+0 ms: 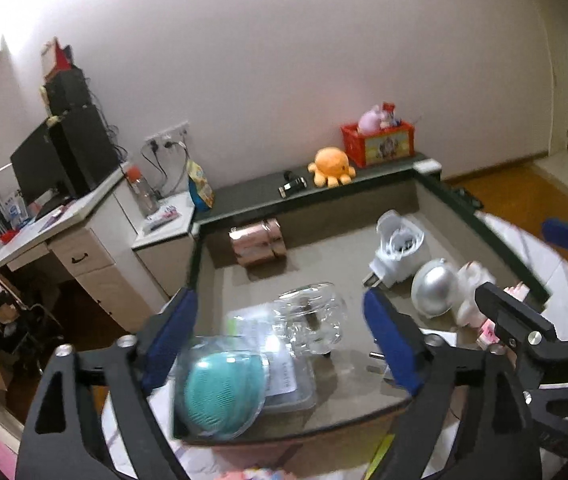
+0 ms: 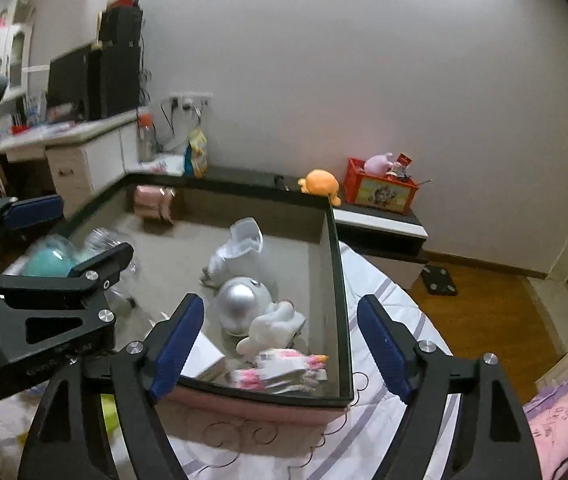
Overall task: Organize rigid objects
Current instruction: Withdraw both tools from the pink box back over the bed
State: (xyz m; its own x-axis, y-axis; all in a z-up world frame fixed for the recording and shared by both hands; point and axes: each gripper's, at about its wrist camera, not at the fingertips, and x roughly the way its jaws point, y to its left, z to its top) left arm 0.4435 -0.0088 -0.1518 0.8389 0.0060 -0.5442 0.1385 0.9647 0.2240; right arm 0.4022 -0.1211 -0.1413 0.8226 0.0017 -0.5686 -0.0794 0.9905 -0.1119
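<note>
Currently left gripper (image 1: 280, 340) fingers apart, teal brush (image 1: 220, 394) and clear jar (image 1: 311, 320) between them, ungripped; right gripper (image 2: 280, 344) apart over silver ball (image 2: 240, 304) in box (image 2: 341, 320).

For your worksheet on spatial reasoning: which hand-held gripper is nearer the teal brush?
Left. The left hand-held gripper hovers with the teal brush between its open fingers; the right hand-held gripper hovers over the box's opposite end.

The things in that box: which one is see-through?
The clear plastic jar lying in the storage box. The teal brush beside it and the silver dome are opaque.
</note>
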